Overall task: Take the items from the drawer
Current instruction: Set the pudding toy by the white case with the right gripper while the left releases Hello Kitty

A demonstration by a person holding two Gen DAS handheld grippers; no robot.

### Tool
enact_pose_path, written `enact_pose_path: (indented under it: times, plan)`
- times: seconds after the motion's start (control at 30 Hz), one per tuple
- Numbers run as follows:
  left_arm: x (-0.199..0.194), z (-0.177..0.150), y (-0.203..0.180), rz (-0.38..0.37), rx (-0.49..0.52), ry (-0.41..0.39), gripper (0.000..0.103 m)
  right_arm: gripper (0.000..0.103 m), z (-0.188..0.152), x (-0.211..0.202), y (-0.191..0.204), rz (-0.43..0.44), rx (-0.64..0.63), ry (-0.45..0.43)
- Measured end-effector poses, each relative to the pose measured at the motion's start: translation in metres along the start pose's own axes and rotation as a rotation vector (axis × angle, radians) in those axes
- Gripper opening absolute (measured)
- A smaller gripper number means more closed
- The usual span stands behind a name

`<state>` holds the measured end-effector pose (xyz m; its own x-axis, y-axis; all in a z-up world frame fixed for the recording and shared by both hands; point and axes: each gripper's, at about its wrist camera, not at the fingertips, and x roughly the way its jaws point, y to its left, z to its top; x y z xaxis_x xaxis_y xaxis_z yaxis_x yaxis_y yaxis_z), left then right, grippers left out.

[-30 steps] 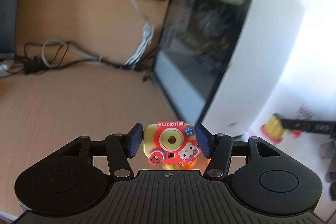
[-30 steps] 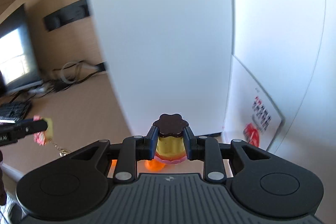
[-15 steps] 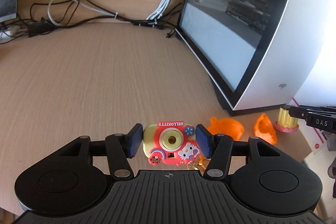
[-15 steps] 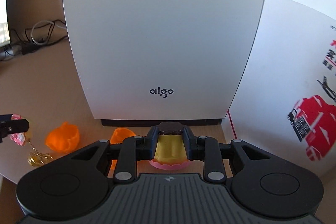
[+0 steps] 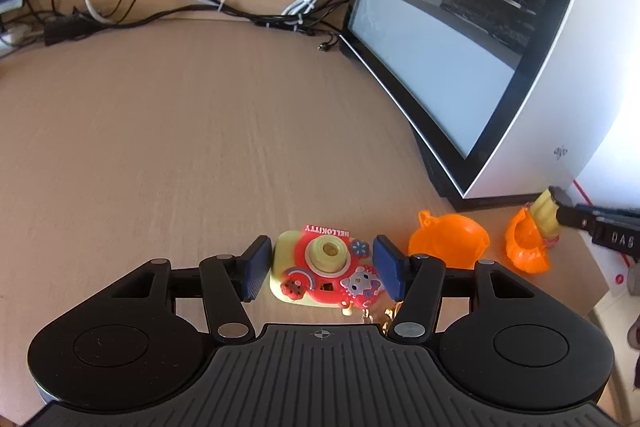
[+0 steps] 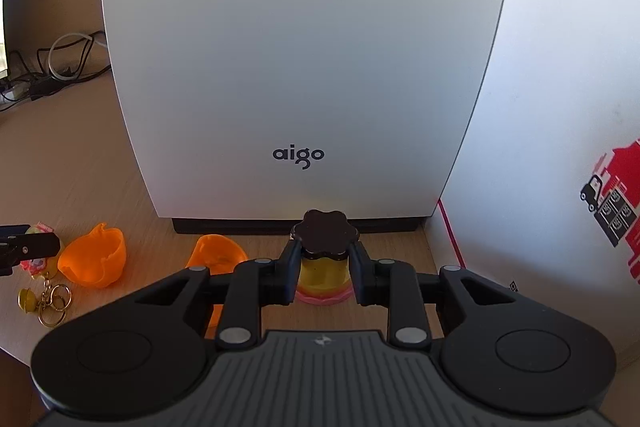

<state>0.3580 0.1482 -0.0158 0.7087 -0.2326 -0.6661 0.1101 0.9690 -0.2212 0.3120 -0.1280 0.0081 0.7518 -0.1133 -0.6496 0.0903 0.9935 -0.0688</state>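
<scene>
Left gripper (image 5: pixel 322 269): fingers (image 5: pixel 256 267) clamp a toy camera (image 5: pixel 326 275) by its two sides, at a middling width; blue pads touch both edges.
Toy camera: yellow body with a red front, low over the surface (image 5: pixel 180 147), near its front edge; whether it rests on the wood cannot be told. A gold keyring (image 6: pixel 50 301) hangs from it and lies on the wood.
Right gripper (image 6: pixel 324 273): fingers (image 6: pixel 288 275) narrow, closed on a small bottle (image 6: pixel 323 273).
Bottle: yellow with a dark flower-shaped cap and pink base, upright, just in front of the PC case (image 6: pixel 304 59); whether the base touches the wood cannot be told.
Orange shells: one shell (image 5: pixel 450 239) lies open just right of the camera; a second shell (image 5: pixel 526 249) lies beside the bottle.
PC case: white, with a glass side panel (image 5: pixel 448 27), standing at the right of the surface.
Cables (image 5: pixel 168 7): tangled along the far edge.
White box (image 6: pixel 560 147): red print, right of the case.
</scene>
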Motion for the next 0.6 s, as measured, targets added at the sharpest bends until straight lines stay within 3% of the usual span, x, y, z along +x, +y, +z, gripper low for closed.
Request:
enact_pose_path:
  times: [0.1,0.27,0.6]
  plan:
    - [-0.005,0.001,0.002,-0.012,-0.016,-0.031,0.059,0.026,0.001,0.002,0.002,0.021,0.004,0.025]
    - [-0.025,0.009,0.003,-0.014,-0.031,-0.076,0.059,0.041,0.003,-0.003,0.004,0.042,0.008,0.021]
    - [-0.093,0.006,0.003,0.026,0.012,-0.091,0.059,0.049,-0.002,-0.054,0.001,0.092,0.035,0.003]
